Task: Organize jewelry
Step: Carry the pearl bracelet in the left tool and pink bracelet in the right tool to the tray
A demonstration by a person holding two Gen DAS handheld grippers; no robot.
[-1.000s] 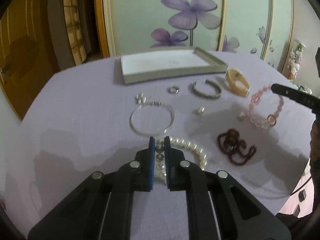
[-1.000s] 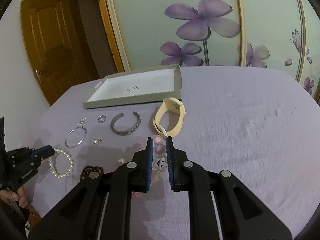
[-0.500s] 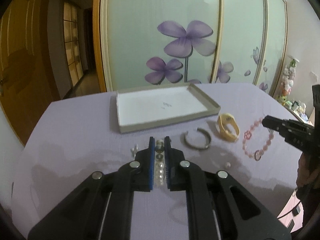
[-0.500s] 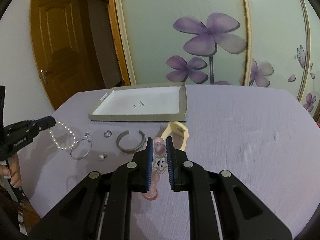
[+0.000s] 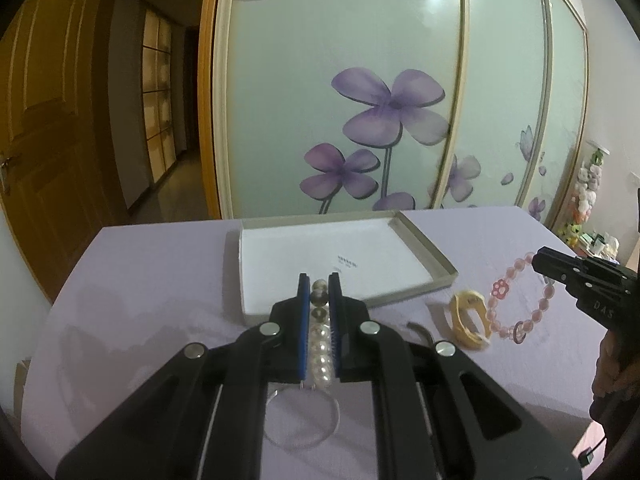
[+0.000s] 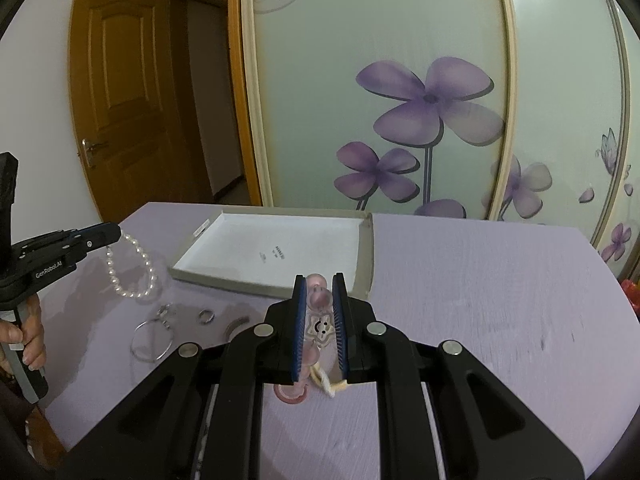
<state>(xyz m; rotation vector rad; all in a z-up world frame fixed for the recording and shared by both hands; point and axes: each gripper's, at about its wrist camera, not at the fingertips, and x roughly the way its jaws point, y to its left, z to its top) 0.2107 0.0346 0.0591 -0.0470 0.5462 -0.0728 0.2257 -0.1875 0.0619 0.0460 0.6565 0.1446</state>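
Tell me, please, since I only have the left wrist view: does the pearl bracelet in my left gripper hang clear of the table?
Observer: It appears so. In the right wrist view the pearl bracelet hangs as a loop from the left gripper, its lowest pearls above the purple cloth.
Operator: Thank you. Where does the right gripper pinch the pink bracelet?
Observer: The right gripper is shut on the pink bracelet at a pale star-shaped charm and the beads next to it.
Operator: Is anything hidden behind my fingers?
Observer: A small silver ring lies on the cloth beside the thin hoop.
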